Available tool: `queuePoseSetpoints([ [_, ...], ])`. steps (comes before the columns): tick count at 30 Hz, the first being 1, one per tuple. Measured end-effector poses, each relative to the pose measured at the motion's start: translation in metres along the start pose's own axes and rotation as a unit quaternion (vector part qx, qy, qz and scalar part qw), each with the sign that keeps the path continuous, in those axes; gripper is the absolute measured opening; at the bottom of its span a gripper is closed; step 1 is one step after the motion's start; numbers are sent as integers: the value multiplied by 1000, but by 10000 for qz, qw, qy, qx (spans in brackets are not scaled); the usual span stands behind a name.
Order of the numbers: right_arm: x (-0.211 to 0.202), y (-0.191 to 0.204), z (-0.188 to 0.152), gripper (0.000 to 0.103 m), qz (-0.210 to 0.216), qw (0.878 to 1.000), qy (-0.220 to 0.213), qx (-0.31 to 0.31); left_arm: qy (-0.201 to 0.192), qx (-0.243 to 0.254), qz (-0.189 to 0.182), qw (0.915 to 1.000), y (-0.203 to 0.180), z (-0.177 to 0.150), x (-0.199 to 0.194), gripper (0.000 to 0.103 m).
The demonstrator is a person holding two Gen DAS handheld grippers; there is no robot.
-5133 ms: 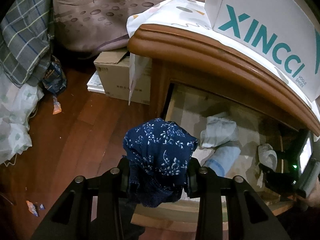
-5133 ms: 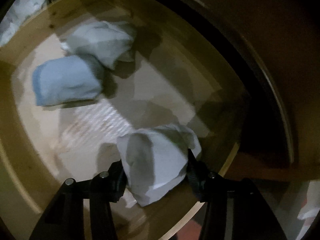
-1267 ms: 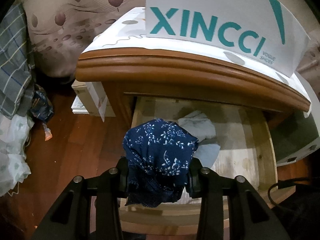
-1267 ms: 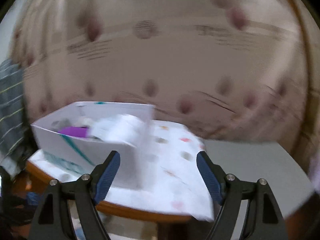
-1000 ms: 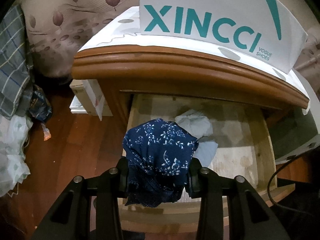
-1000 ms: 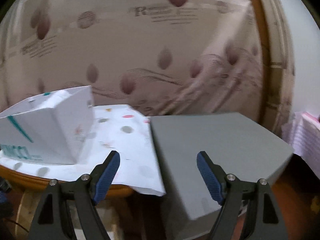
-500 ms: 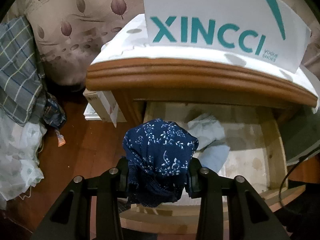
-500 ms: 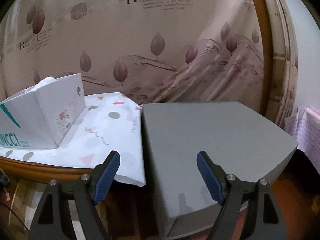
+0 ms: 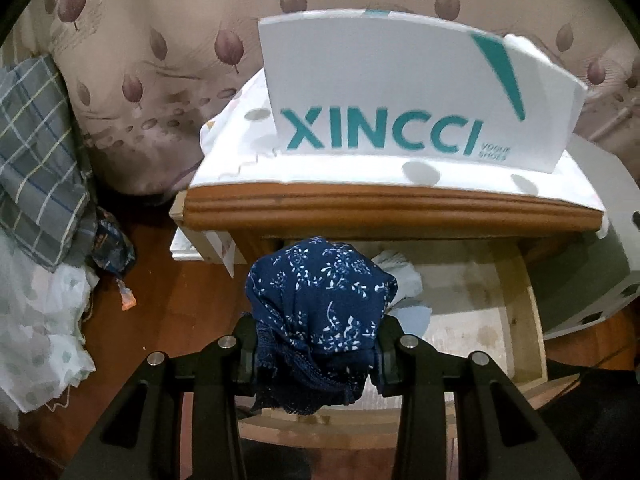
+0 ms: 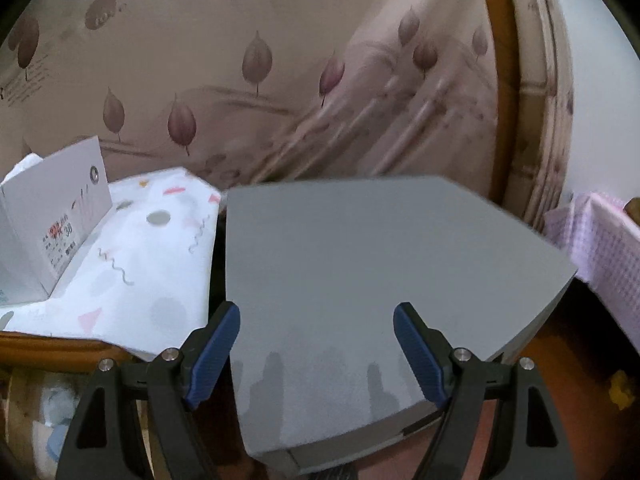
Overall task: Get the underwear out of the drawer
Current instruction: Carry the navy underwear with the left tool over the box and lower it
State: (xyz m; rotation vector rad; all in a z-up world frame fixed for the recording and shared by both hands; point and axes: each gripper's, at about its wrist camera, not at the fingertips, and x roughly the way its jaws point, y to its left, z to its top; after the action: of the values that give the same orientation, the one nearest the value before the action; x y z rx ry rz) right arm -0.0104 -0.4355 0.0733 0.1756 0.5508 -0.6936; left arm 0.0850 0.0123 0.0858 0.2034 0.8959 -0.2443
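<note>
Left gripper (image 9: 316,344) jaws pinch the blue floral underwear (image 9: 320,304); right gripper (image 10: 316,356) jaws spread, empty

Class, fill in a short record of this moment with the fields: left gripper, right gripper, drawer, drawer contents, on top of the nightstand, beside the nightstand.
left gripper: shut on the navy floral underwear, held above the drawer's front
right gripper: open, nothing between its blue pads, over the grey box
drawer: pulled open
drawer contents: pale folded garments, partly hidden behind the held bundle
on top of the nightstand: white patterned cloth and a white XINCCI shoe box
beside the nightstand: grey box
</note>
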Motion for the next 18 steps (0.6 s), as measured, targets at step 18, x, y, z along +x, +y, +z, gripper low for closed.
queuePoseSetpoints([
  [18, 18, 0, -7, 81, -6, 9984, 551, 103, -543, -21, -433, 9976, 23, 87, -82, 36],
])
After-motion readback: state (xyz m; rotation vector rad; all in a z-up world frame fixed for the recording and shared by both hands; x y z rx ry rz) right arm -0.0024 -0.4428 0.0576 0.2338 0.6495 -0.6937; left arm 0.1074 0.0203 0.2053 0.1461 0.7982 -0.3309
